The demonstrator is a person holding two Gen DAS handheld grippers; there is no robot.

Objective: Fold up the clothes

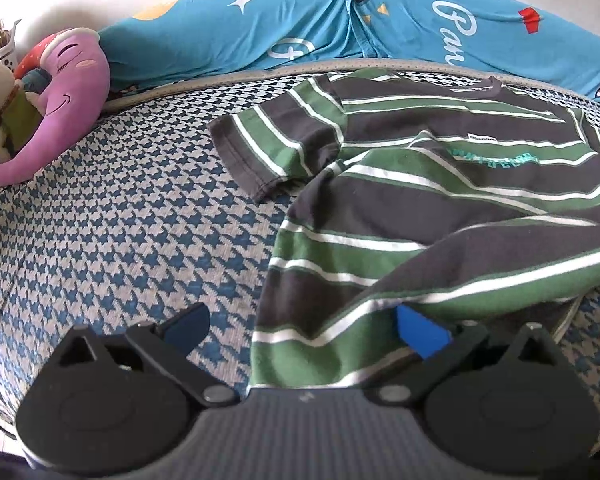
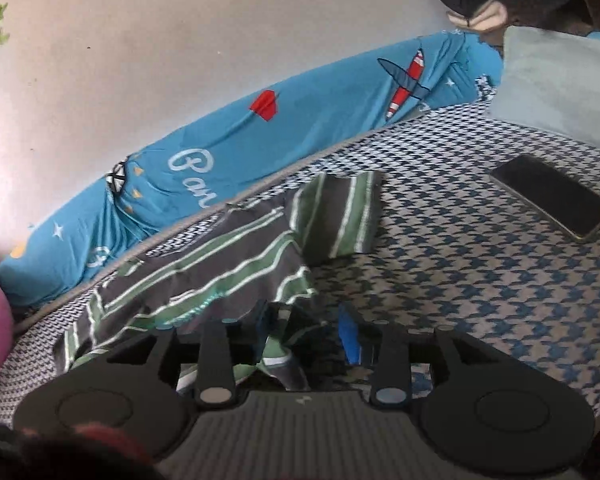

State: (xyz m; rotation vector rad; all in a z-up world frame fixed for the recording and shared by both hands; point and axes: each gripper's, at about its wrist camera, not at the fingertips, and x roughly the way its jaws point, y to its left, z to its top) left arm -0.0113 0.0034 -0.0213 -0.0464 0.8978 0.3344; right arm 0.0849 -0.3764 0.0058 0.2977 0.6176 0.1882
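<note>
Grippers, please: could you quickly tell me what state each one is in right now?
Left gripper: open, holding nothing, over the hem of the green, grey and white striped T-shirt.
Right gripper: shut on the T-shirt's fabric.

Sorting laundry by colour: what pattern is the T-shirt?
T-shirt: dark grey and green stripes with thin white lines; clearest in left wrist view.

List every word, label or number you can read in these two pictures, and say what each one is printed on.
"Par", white script, cut off by the frame edge: on the long blue printed cushion.
Teal chest lettering on the green, grey and white striped T-shirt: too blurred to read.
Small white label above it: too small to read.
</note>
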